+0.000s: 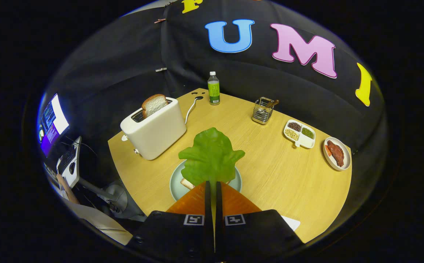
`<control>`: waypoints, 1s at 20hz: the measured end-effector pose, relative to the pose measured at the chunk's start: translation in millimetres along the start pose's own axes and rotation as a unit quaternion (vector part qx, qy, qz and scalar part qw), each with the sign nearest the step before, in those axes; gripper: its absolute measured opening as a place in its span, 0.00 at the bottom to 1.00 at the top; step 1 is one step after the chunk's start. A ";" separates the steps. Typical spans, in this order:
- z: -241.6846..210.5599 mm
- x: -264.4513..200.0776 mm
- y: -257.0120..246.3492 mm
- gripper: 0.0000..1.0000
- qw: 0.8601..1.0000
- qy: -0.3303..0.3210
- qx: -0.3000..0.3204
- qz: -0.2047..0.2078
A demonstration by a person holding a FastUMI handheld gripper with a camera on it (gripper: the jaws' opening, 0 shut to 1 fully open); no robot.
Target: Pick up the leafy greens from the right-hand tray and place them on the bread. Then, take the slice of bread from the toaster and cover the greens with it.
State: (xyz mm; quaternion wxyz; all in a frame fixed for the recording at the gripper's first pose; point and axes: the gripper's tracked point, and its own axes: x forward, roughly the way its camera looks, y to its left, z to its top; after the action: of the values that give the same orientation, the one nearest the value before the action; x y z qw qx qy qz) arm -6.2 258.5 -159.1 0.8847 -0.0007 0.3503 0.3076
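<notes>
The hand-held gripper (213, 184) has its fingers nearly together, pinching the stem end of the leafy greens (210, 157), which fan out just ahead of them above a pale round plate (175, 184) on the bench (277, 171). A corner of bread (187, 183) shows on that plate beneath the leaf. Beyond, another slice of bread (154, 105) stands in the white toaster (153, 131).

A bright green lettuce leaf (212, 157) over a pale grey-green plate (175, 182) at frame centre, a cream-white toaster (153, 129) with a brown-crusted bread slice (154, 104) upper left, all on a light wood-grain table (288, 175).
</notes>
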 end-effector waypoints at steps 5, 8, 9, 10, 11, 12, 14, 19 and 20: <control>-1.0 31.0 17.1 0.06 1.000 0.023 -0.006 0.005; -5.3 57.0 13.3 0.11 0.999 0.028 -0.015 -0.019; -7.4 65.1 13.3 0.34 0.999 0.029 -0.015 -0.025; -7.2 72.2 13.0 0.58 0.999 0.028 -0.014 -0.032; -5.1 74.8 16.3 0.82 0.999 0.024 -0.010 -0.031; -1.1 74.7 20.5 0.88 0.999 0.017 -0.007 -0.029; 9.6 67.4 25.0 0.88 0.999 -0.010 -0.008 -0.029; 58.3 18.6 22.9 0.87 0.991 -0.122 -0.038 -0.050; 72.1 5.5 24.3 0.87 0.986 -0.149 -0.046 -0.054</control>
State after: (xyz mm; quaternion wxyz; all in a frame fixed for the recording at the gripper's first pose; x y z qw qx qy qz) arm 28.3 296.8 -102.9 0.9413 -0.0145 0.1999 0.2718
